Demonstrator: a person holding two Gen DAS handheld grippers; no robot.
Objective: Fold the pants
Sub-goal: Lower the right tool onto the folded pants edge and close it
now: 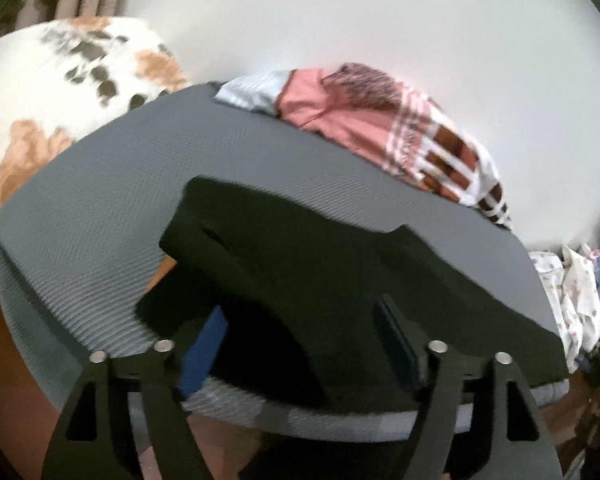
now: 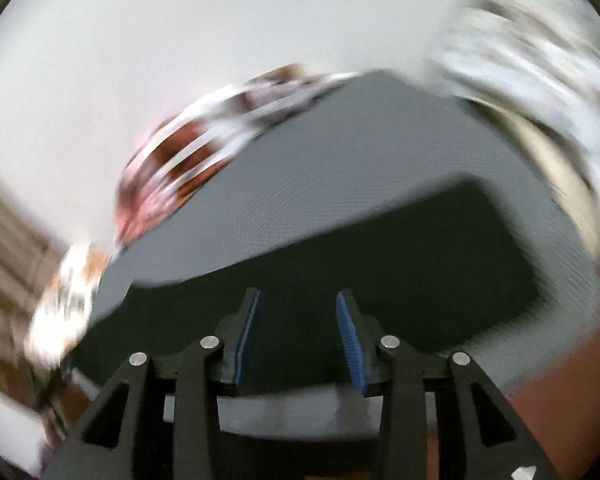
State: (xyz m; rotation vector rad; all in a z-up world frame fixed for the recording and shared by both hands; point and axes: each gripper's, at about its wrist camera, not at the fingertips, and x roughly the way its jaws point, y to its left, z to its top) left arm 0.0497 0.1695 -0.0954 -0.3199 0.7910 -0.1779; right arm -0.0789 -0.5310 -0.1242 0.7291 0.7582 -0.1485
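Dark pants [image 1: 340,264] folded at grey mat [image 1: 80,216] near edge; left gripper [image 1: 300,344], right gripper [image 2: 298,334] both spread above; right view blurred

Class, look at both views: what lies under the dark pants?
The dark pants lie on a grey ribbed mat. An orange sliver peeks out at their left edge; the rest is covered.

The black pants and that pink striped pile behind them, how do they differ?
The black pants are plain and dark; the pink pile is bright, with white stripes. The pants lie flat near the front of the grey mat; the pile is bunched at its far edge. Both are cloth on the same mat.
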